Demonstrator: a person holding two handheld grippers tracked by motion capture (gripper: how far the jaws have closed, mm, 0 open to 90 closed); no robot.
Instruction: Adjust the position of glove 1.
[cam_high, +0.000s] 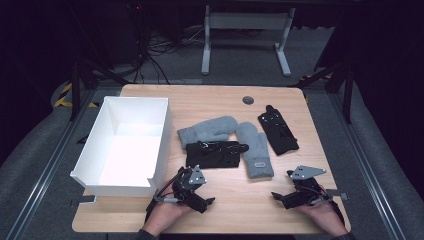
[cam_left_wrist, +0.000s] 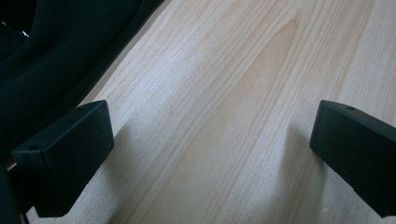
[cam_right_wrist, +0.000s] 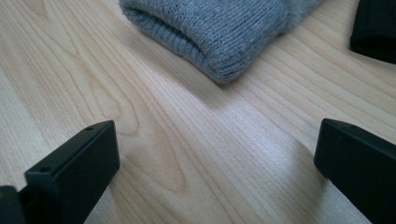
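Wooden table (cam_high: 220, 100) in a dark room, nothing packed yet. White box (cam_high: 125, 145) at left looks empty. Two grey mittens (cam_high: 207, 130) (cam_high: 255, 150) and two black gloves (cam_high: 212, 154) (cam_high: 278, 131) all lie mid-table, beside the box. Left gripper (cam_high: 207, 202) and right gripper (cam_high: 276, 196) rest near the front edge, jaws spread wide, holding nothing. Right one faces a mitten cuff (cam_right_wrist: 219, 32). Judged: barely begun.

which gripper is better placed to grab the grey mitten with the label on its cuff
Right, probably. The right gripper rests open just below the labelled grey mitten, whose knit cuff lies straight ahead between its fingers in the right gripper view. The left gripper, also open, faces bare table.
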